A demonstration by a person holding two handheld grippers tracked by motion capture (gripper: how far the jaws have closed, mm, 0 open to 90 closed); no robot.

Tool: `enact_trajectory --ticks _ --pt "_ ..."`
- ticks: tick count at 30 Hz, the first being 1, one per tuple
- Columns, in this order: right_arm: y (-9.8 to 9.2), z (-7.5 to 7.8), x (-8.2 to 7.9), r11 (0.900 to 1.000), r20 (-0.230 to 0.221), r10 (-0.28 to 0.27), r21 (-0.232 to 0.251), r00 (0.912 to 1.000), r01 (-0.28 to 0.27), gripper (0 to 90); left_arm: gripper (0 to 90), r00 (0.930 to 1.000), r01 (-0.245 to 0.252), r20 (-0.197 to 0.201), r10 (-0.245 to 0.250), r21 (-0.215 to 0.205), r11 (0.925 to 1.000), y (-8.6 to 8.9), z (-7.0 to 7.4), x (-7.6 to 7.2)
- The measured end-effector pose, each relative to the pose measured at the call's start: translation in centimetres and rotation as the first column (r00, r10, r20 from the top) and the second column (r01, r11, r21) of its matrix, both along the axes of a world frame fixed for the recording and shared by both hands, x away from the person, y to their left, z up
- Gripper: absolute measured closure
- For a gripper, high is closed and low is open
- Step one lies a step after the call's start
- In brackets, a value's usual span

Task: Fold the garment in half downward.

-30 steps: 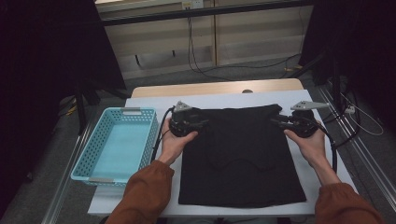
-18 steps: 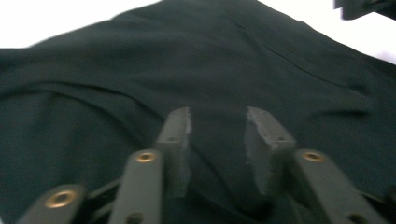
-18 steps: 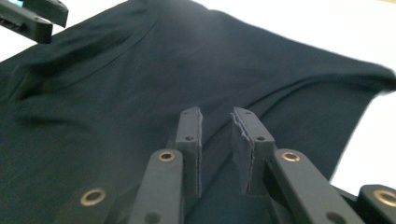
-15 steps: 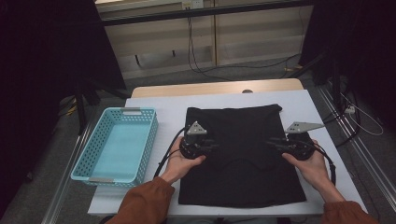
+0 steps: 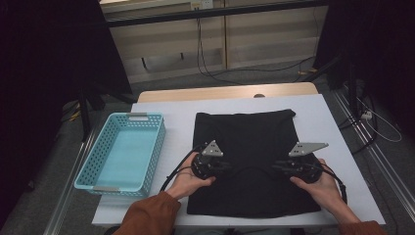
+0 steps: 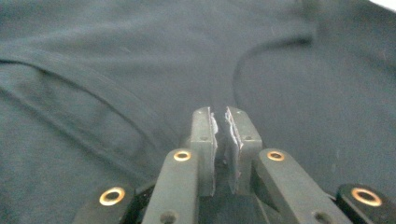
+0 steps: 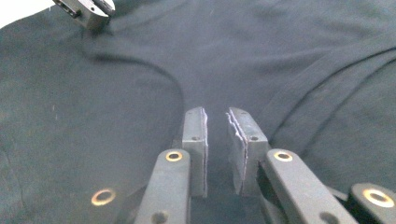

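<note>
Black fabric, a garment (image 5: pixel 247 161), lies flat on the white bench (image 5: pixel 323 122), spread from near the far edge to the near edge, closer to the right side than the left. A curved seam or neckline edge runs across its near half between the two grippers.

Left gripper (image 5: pixel 226 166): held in the person's left hand (image 5: pixel 188 178), resting on the garment's left portion, jaws pointing toward the right gripper. Its jaws have just been closing. In the left gripper view (image 6: pixel 222 135) they stand nearly together with a narrow slit between the pads; whether a fold of cloth is pinched there cannot be told, as the fabric beneath is dark.

Right gripper (image 5: pixel 280 168): held in the right hand (image 5: pixel 323 188), on the garment's right portion, pointing left. Its jaws have also just been closing. In the right gripper view (image 7: pixel 217 140) a clear gap remains between the pads, with cloth lying below.

Light blue perforated basket (image 5: pixel 154 147): at the bench's left edge, well apart from the garment.
</note>
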State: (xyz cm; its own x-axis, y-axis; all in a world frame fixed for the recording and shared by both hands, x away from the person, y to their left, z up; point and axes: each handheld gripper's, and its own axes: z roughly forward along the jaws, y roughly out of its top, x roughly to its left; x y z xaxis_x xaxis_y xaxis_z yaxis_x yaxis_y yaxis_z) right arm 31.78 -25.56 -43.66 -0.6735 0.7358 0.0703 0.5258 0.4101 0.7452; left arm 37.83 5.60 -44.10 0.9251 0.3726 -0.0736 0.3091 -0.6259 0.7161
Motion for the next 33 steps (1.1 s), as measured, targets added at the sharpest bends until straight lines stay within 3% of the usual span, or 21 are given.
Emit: enact_trajectory --ticks 4,7,14,18,20,22,24,26,28,29,33 --pt "0.3 -0.2 0.0 1.0 -0.004 0.012 -0.019 0.9999 -0.012 78.1 82.9 0.9998 0.013 -0.013 -0.013 0.02 0.9997 0.2 -0.3 -0.2" --pt "0.4 -0.4 -0.1 0.999 -0.011 0.021 -0.028 0.9997 -0.021 78.3 77.3 0.9999 0.012 -0.006 -0.012 0.03 0.9995 0.5 -0.6 -0.6" --pt "0.6 -0.6 -0.7 0.998 -0.018 0.026 -0.057 0.9995 -0.027 75.7 72.3 0.9991 0.031 -0.03 -0.031 -0.007 0.9995 1.3 -1.0 -1.0" --pt "0.6 -1.0 -1.3 0.997 -0.035 0.035 -0.061 0.9988 -0.037 72.1 68.6 0.9973 0.055 -0.049 -0.055 0.0 0.9985 1.3 -1.0 -1.4" --pt "0.7 -1.1 -1.3 0.997 -0.042 0.038 -0.071 0.9984 -0.041 69.1 66.5 0.9978 0.062 -0.026 -0.061 0.026 0.9978 1.2 -0.9 -1.7" --pt "0.9 -1.3 -1.3 0.996 -0.037 0.043 -0.079 0.9984 -0.046 68.4 66.7 0.9984 0.052 -0.026 -0.051 0.018 0.9985 1.0 -1.0 -1.8" --pt "1.0 -1.5 -1.2 0.995 -0.034 0.047 -0.089 0.9983 -0.05 67.9 67.4 0.9986 0.052 -0.009 -0.052 0.031 0.9982 1.0 -1.0 -1.9" --pt "0.9 -1.5 -1.1 0.996 -0.035 0.042 -0.083 0.9985 -0.044 70.8 72.5 0.9997 0.02 0.015 -0.021 0.042 0.9989 0.8 -1.0 -2.2" --pt "1.0 -1.6 -1.2 0.995 -0.026 0.038 -0.095 0.9989 -0.04 74.1 82.3 1.0 0.007 0.006 -0.007 0.043 0.9991 0.9 -0.9 -2.0" --pt "1.0 -1.5 -1.2 0.993 -0.022 0.035 -0.108 0.9991 -0.037 79.8 86.1 0.9999 -0.009 -0.011 0.009 0.02 0.9998 0.9 -1.0 -1.9" --pt "0.8 -1.4 -1.0 0.995 -0.025 0.028 -0.098 0.9993 -0.03 85.9 87.9 0.9997 -0.02 -0.015 0.02 -0.003 0.9998 1.1 -1.0 -2.0"
